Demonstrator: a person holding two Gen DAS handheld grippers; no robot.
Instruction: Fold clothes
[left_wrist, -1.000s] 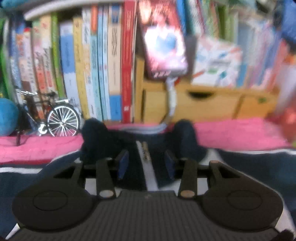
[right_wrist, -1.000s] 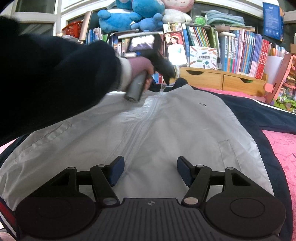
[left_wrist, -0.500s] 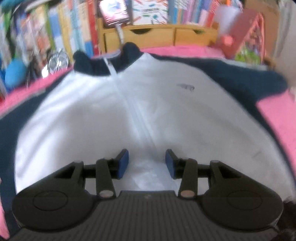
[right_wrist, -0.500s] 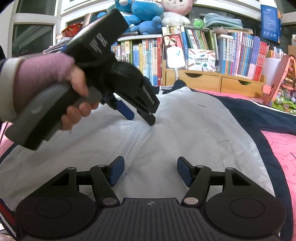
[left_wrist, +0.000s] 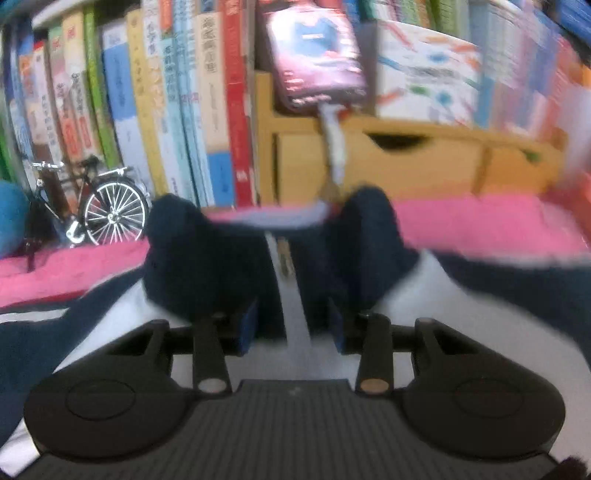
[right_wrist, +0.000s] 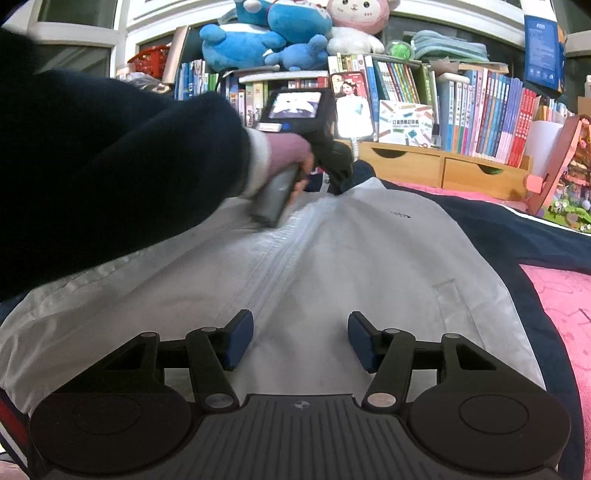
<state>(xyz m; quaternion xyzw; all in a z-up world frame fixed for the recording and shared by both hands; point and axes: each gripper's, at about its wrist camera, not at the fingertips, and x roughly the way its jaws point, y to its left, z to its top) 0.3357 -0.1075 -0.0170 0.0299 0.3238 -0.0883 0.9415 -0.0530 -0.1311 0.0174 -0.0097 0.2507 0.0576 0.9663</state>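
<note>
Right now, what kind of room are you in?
Probably a bedroom or a child's room at home. Shelves packed with books line the wall, plush toys sit on top, and a jacket lies spread on a pink blanket.

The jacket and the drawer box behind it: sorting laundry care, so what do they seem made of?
The jacket: its white front looks like thin, slightly shiny synthetic, creasing finely along the zip; its navy collar looks matte and softer, perhaps knit. The drawer box: pale, bare-looking wood with cut-out pulls.
</note>
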